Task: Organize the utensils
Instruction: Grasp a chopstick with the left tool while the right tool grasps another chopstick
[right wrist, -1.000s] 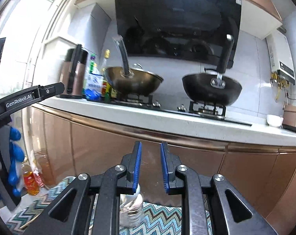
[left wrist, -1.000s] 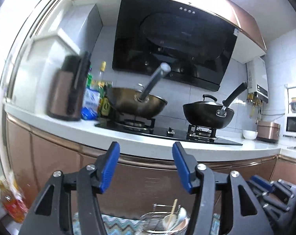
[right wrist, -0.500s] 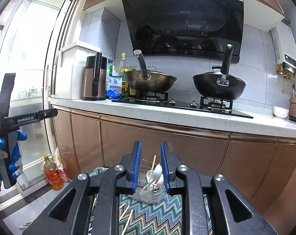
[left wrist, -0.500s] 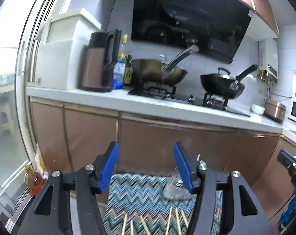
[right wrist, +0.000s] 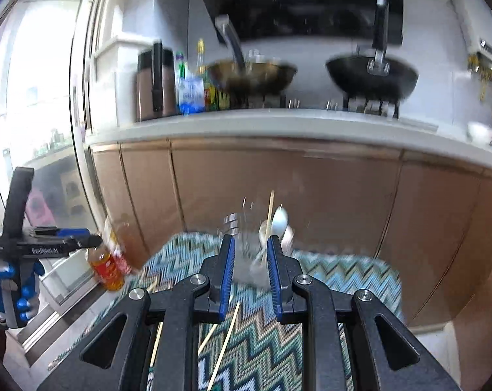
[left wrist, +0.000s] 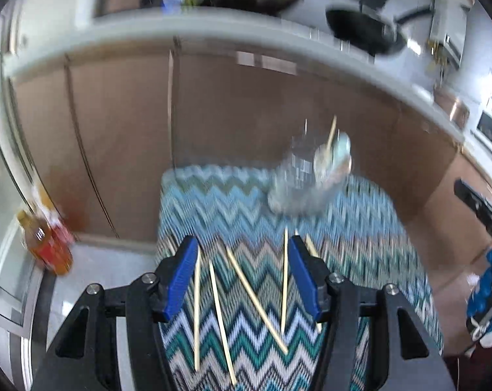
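My left claw (left wrist: 242, 277) gapes empty, tilted down | thin pale wooden chopsticks (left wrist: 257, 299) lie scattered on the zigzag-patterned mat (left wrist: 359, 224) right below it, long axes roughly 12-to-6 | clear glass utensil holder (left wrist: 306, 176) stands at 1 o'clock | my right claw (right wrist: 250, 273) narrow, empty, farther off.

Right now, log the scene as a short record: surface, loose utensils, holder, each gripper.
surface: zigzag cloth on a low table before the kitchen cabinets
loose utensils: chopsticks scattered flat on the cloth
holder: clear holder at the cloth's far end, spoons and one chopstick standing in it
left gripper: open above the chopsticks, holding nothing
right gripper: narrow gap, empty, aimed toward the holder
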Motion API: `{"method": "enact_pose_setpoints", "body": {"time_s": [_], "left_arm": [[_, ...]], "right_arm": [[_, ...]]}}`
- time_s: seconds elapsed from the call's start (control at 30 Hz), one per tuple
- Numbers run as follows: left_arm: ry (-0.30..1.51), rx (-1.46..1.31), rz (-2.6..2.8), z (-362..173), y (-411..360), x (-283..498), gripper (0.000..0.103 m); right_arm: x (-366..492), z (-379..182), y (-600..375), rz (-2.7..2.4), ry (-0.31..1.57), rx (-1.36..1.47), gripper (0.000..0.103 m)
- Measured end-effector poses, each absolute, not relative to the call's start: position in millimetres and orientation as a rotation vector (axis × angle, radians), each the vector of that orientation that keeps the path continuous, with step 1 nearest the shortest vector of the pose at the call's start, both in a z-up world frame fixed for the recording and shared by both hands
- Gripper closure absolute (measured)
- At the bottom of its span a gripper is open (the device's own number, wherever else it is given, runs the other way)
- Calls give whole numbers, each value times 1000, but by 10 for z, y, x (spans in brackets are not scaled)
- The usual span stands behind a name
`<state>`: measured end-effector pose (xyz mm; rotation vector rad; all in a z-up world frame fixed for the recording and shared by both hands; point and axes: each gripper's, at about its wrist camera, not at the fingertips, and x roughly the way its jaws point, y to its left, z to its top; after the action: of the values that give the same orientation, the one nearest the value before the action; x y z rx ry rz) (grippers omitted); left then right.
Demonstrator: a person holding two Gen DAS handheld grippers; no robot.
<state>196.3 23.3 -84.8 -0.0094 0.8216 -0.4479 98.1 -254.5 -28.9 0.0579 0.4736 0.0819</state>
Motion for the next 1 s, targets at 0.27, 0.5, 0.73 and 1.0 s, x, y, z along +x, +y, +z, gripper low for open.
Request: {"method": "enact_pose_setpoints", "body": {"time_s": [0.27,0.5,0.73,1.0], "left_arm": [[1094,-7,-495,-1671,96,2293,62],[1194,-2,-483,-2004,62,2582,75],[1246,33,-445,-2227,-13,2797,82],[1289,44,-420,-2421,-28,2964,88]], "right_arm": [[1434,-1009,-2414,169,684,100,83],[1745,-1498,-2388,200,804,109,83],[1996,-1860,-2411,214,899,110,83],[2257,-2107,-2361,245,1014,98,83]]}}
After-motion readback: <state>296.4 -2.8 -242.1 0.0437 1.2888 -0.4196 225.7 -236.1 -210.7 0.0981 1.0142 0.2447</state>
